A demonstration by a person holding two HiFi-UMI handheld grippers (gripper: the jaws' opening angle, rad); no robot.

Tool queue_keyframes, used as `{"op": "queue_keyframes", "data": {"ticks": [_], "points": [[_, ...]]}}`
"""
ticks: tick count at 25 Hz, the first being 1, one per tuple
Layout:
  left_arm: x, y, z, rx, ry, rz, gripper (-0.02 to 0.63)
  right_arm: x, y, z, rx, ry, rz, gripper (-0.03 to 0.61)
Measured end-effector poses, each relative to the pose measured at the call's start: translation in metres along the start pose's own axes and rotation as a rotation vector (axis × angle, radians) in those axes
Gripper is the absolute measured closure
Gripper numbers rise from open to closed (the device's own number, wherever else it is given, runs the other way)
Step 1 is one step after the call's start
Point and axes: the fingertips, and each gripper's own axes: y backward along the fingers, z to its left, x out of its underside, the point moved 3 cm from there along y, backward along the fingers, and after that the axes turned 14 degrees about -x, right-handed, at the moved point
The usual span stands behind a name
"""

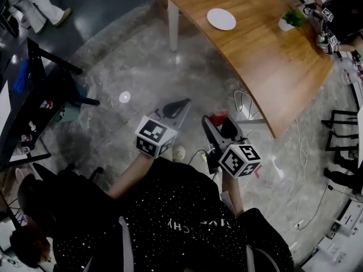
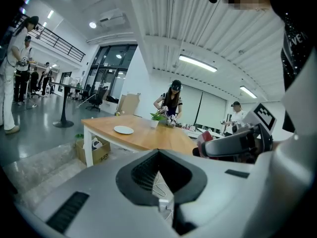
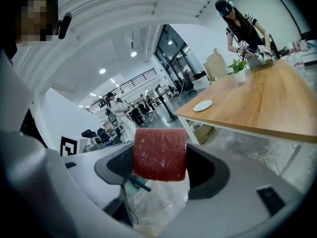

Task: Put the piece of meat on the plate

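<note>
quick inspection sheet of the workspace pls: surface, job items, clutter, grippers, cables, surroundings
surface: wooden table, mostly bare, standing ahead of the grippers, not under them
job's things: white plate empty on the table; piece of meat, a red block, held in the air away from the table
clutter: potted plant on the table; cardboard box under it
grippers: right gripper jaws clamped on the piece of meat; left gripper jaws together, nothing between them
cables: white cables looped on the floor beside the table
surroundings: second person working at the table's end; black desk to the left
</note>
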Motion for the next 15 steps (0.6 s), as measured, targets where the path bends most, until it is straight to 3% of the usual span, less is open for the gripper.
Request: {"op": "queue_keyframes", "data": {"ticks": [5,15], "points": [[-0.009,-0.043,0.012,0.021,0.034,0.055,0.607,-0.025,-0.016,-0.029,0.047,-0.011,-0.017,0.262],[-0.055,-0.107,0.044,0.092,0.000,0.018,0.607,-0.073,-0.067,-0.061,0.076,0.012,-0.027,0.262]]}}
